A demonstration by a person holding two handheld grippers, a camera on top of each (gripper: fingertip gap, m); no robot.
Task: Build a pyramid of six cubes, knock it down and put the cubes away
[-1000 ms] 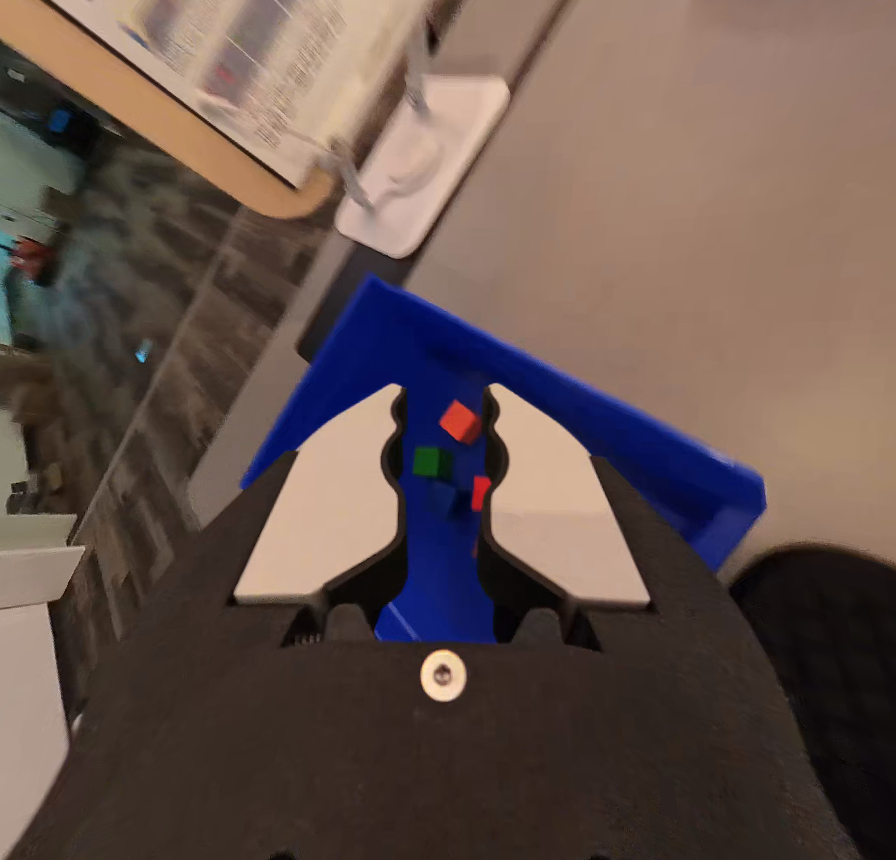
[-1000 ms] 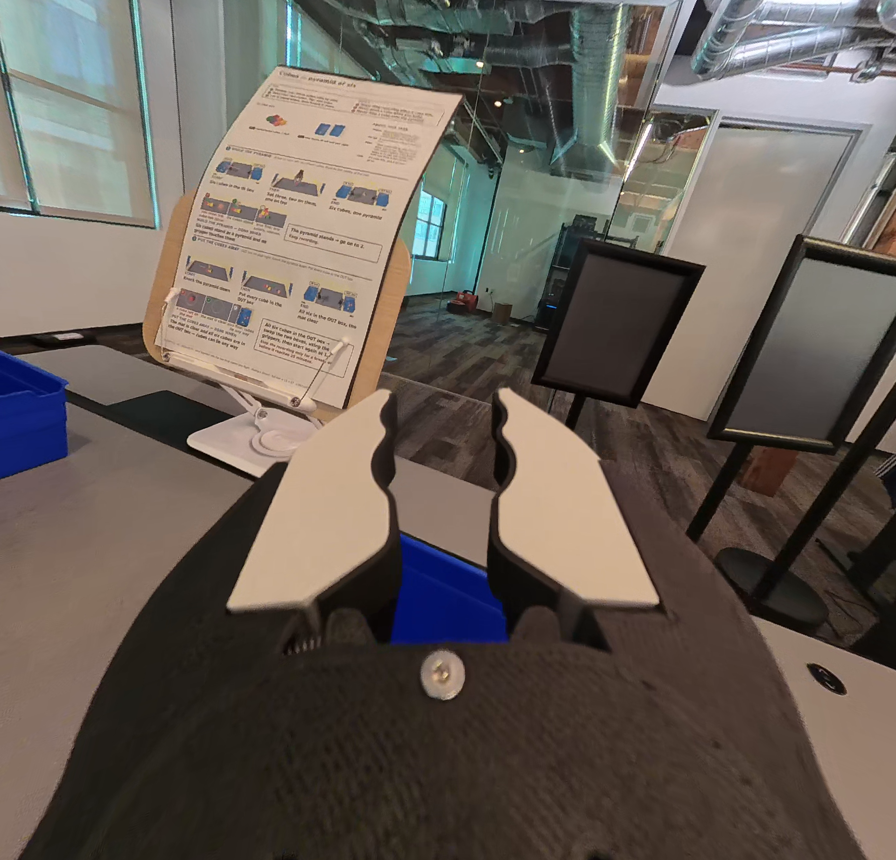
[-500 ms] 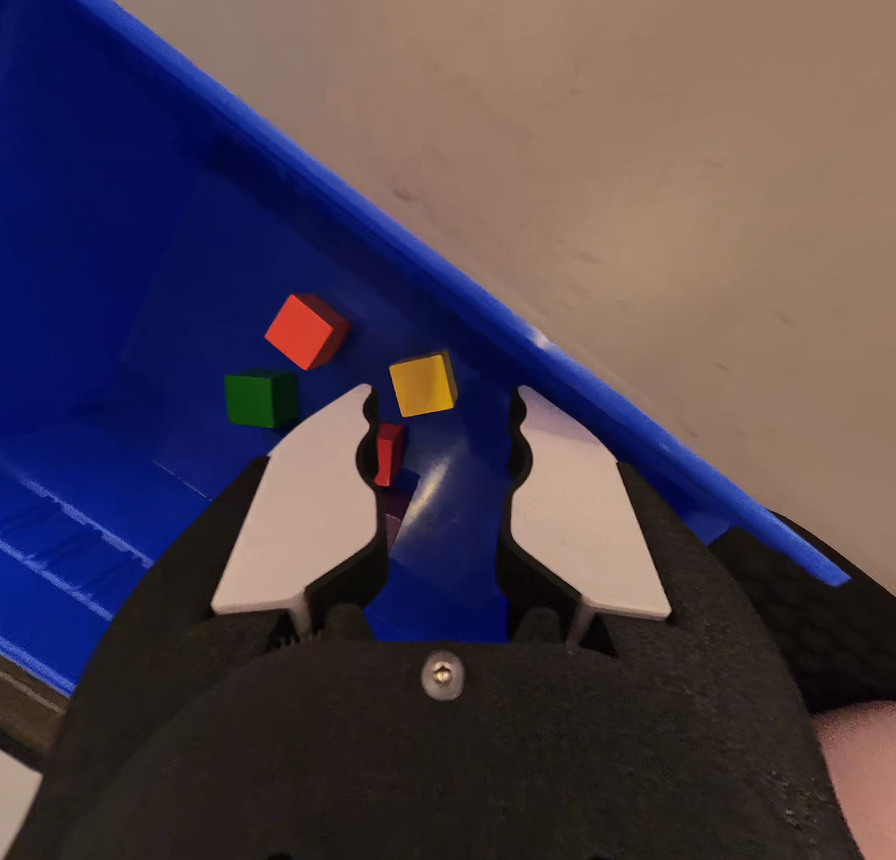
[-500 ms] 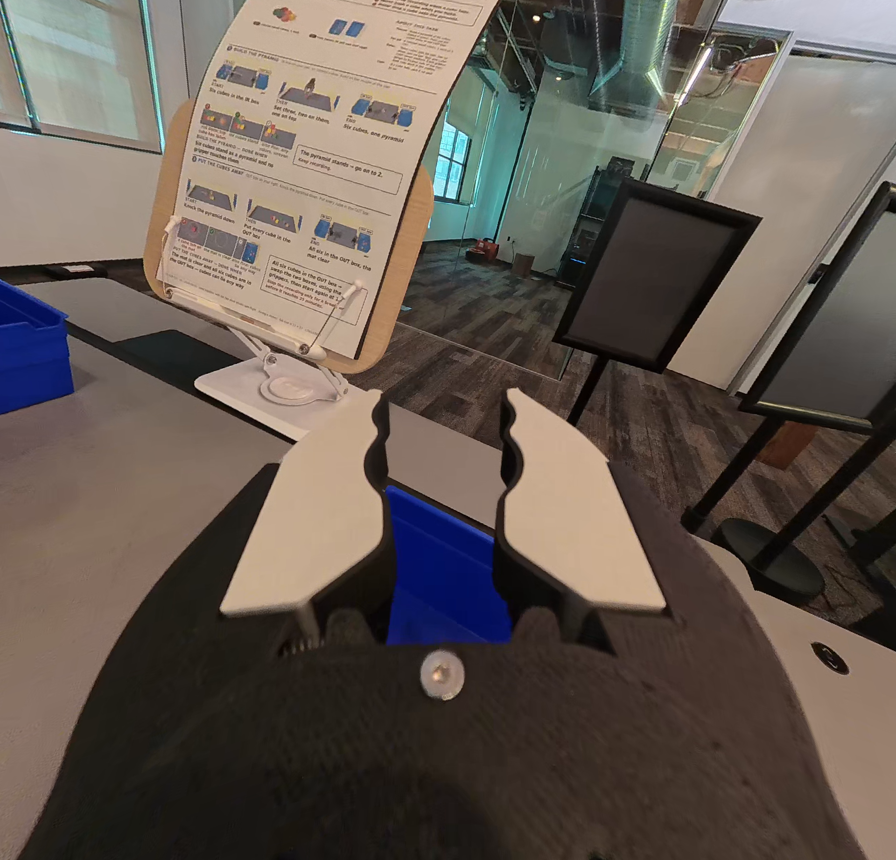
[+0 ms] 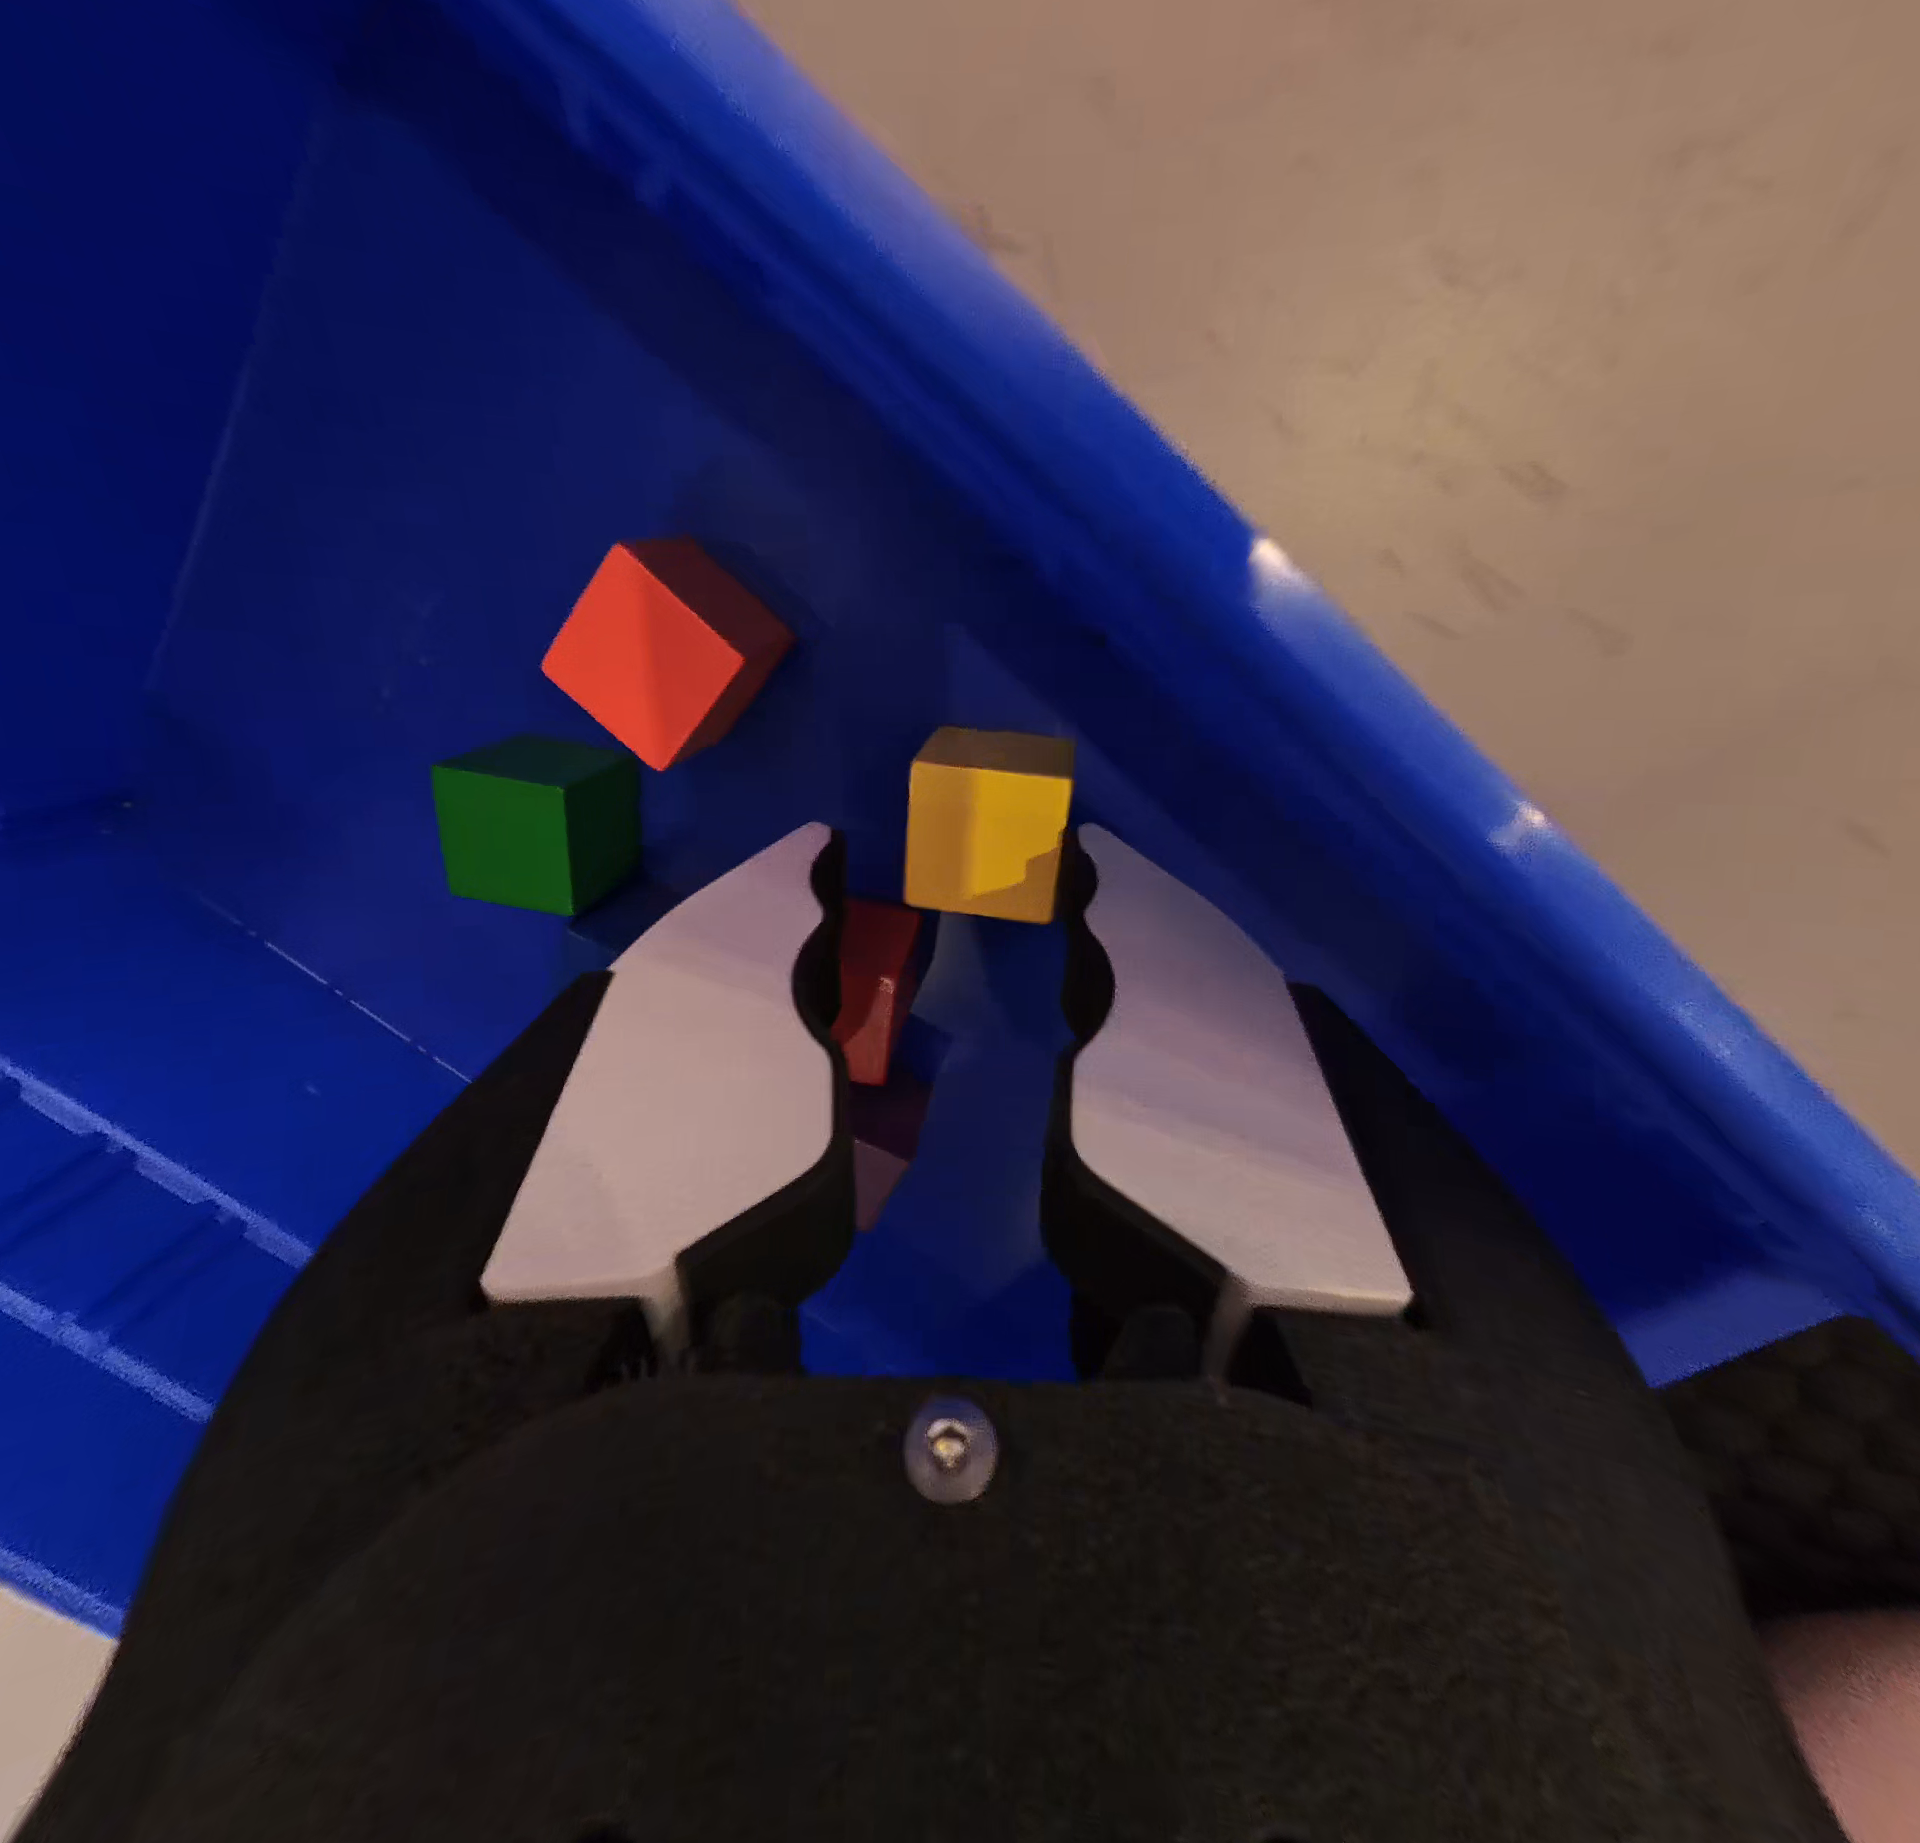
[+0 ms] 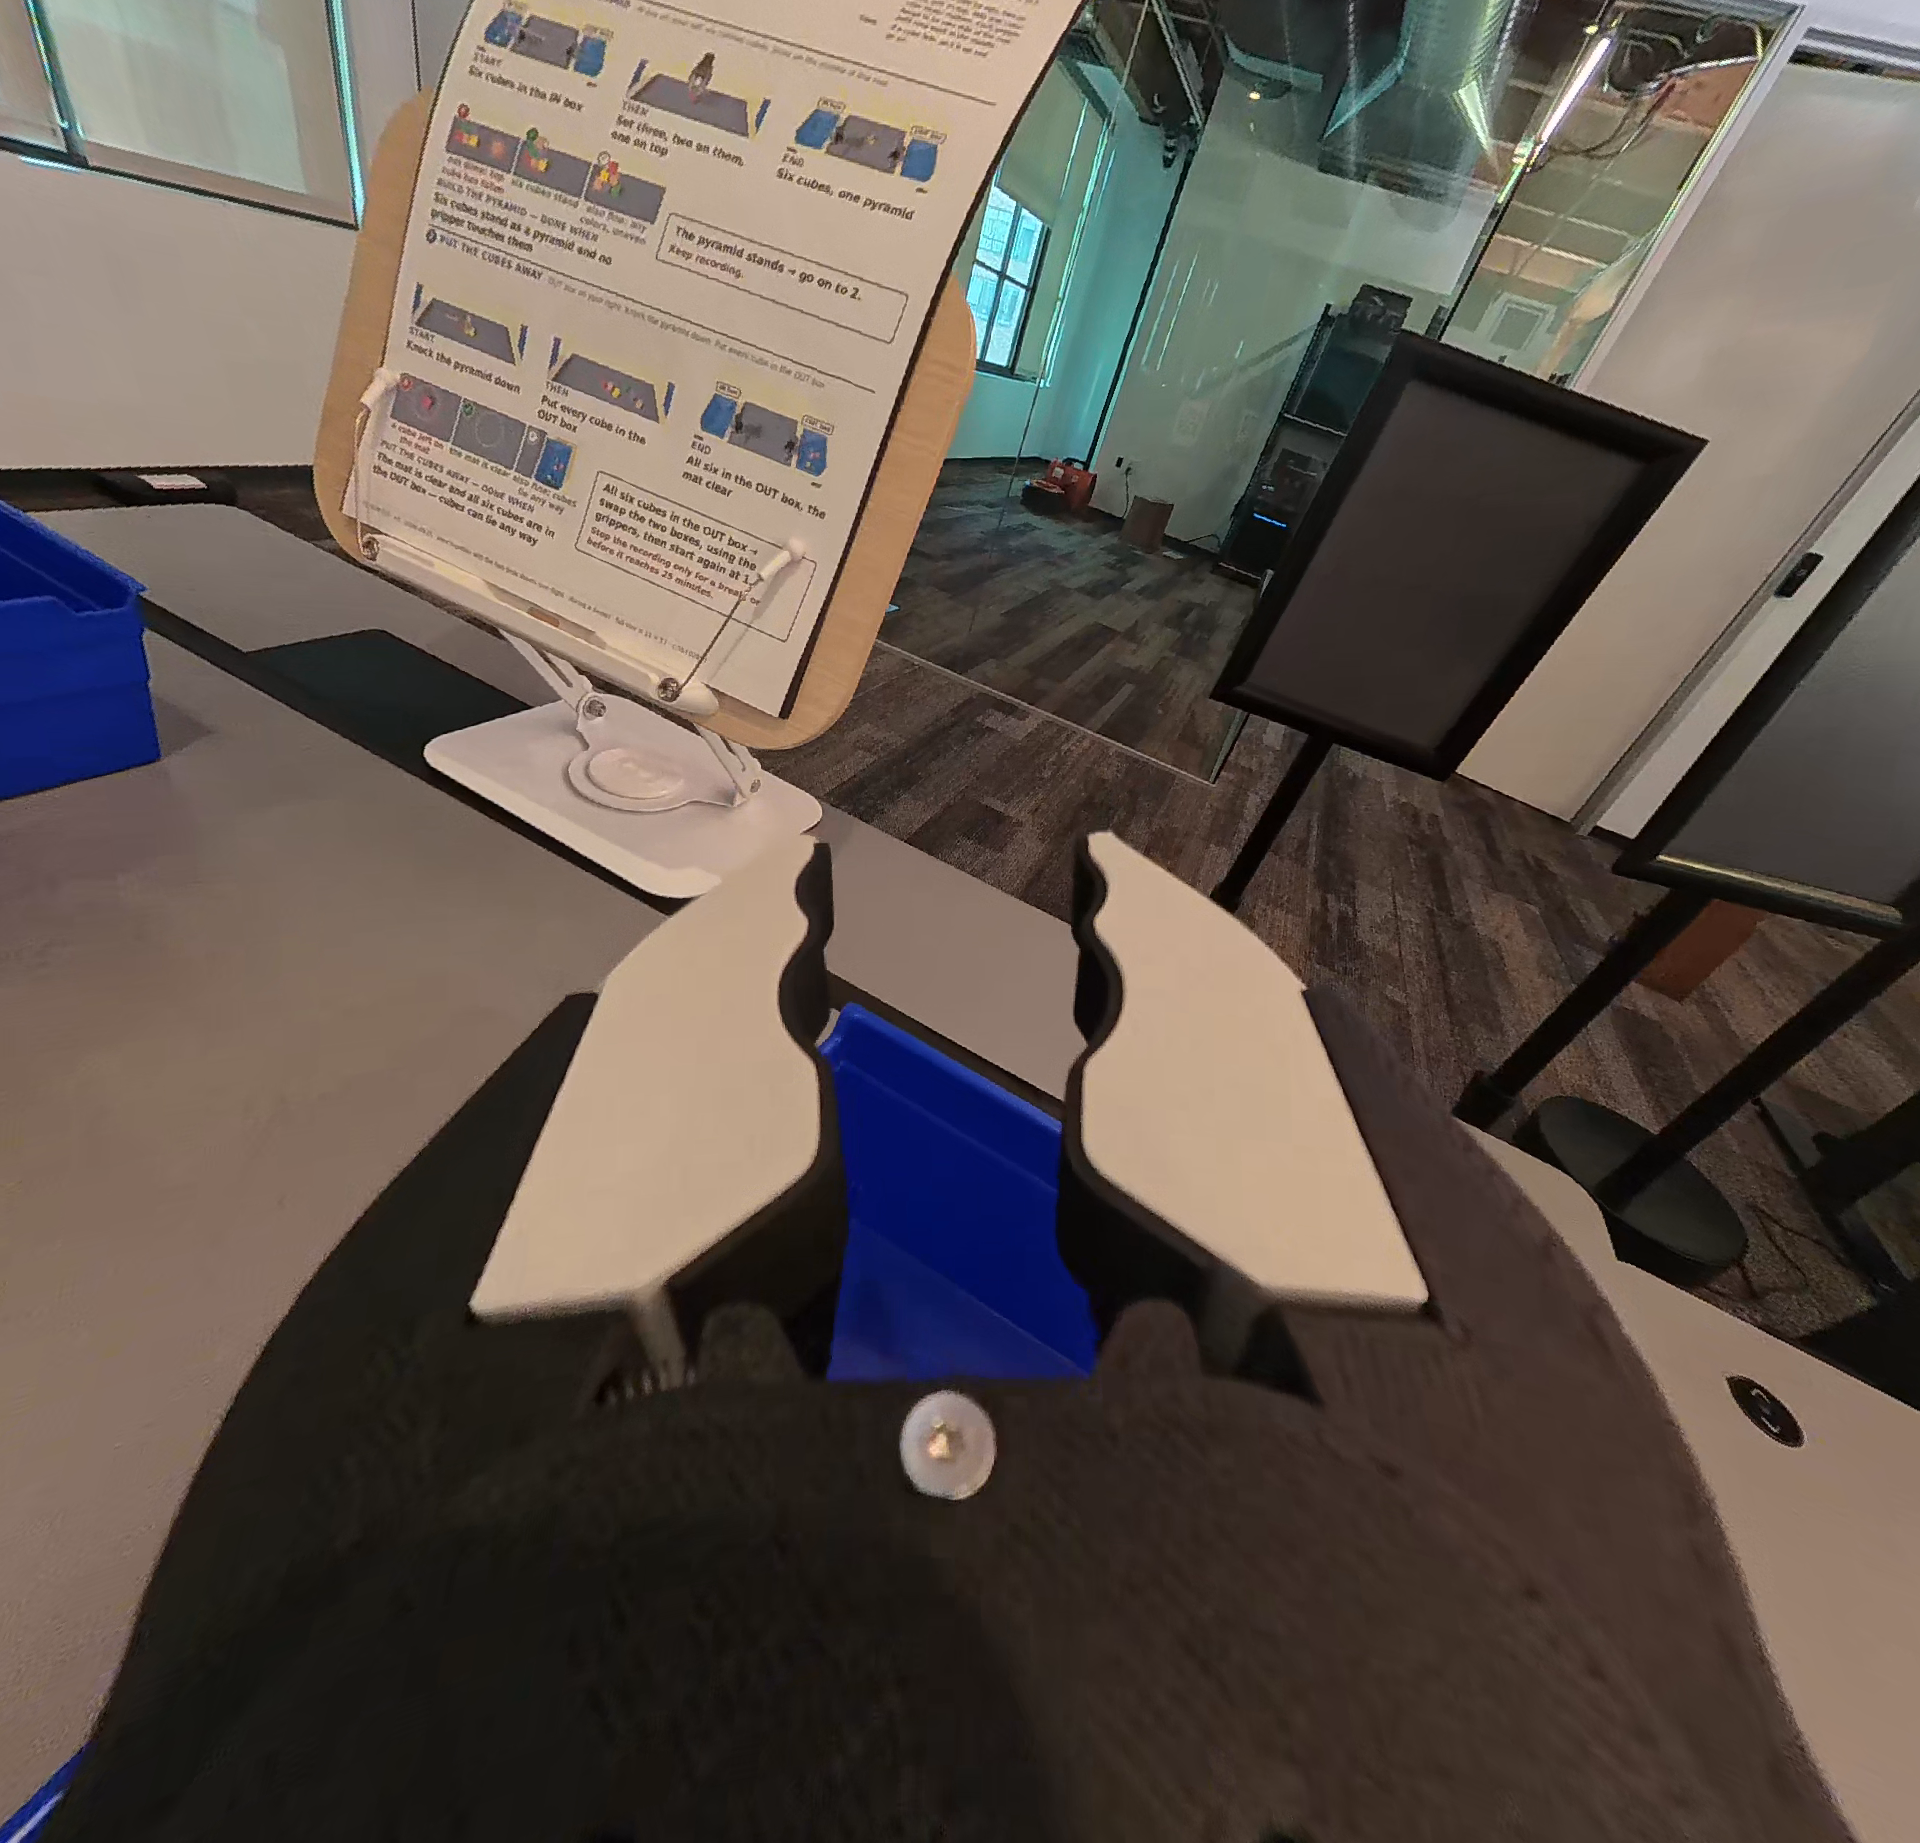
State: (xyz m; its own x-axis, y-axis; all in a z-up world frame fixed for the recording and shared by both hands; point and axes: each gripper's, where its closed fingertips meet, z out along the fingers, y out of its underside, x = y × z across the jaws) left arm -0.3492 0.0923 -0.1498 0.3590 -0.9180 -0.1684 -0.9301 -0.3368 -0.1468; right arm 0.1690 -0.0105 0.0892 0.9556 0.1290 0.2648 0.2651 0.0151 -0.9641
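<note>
In the left wrist view my left gripper [image 5: 951,843] is open and empty, reaching down into a blue bin [image 5: 1195,588]. Cubes lie on the bin floor. An orange-red cube [image 5: 665,650] and a green cube [image 5: 535,822] sit to the left beyond my fingers. A yellow cube [image 5: 987,822] sits just past my fingertips. A red cube [image 5: 878,983] and a purple cube [image 5: 883,1139] show in the gap between my fingers, partly hidden by the left one. My right gripper [image 6: 951,848] is open and empty above another blue bin [image 6: 935,1170].
The bins stand on a grey table [image 6: 260,962]. An instruction sheet on a white stand [image 6: 644,339] is at the table's back edge. A further blue bin [image 6: 62,650] is at the far left. Black sign stands [image 6: 1455,546] are on the floor beyond. The gap from one gripper's tips to the other's is roughly 60 cm.
My left gripper has swung from the table edge down into the bin, so the cubes look larger, and its jaws have opened wider. The right gripper has moved slightly forward and opened a little.
</note>
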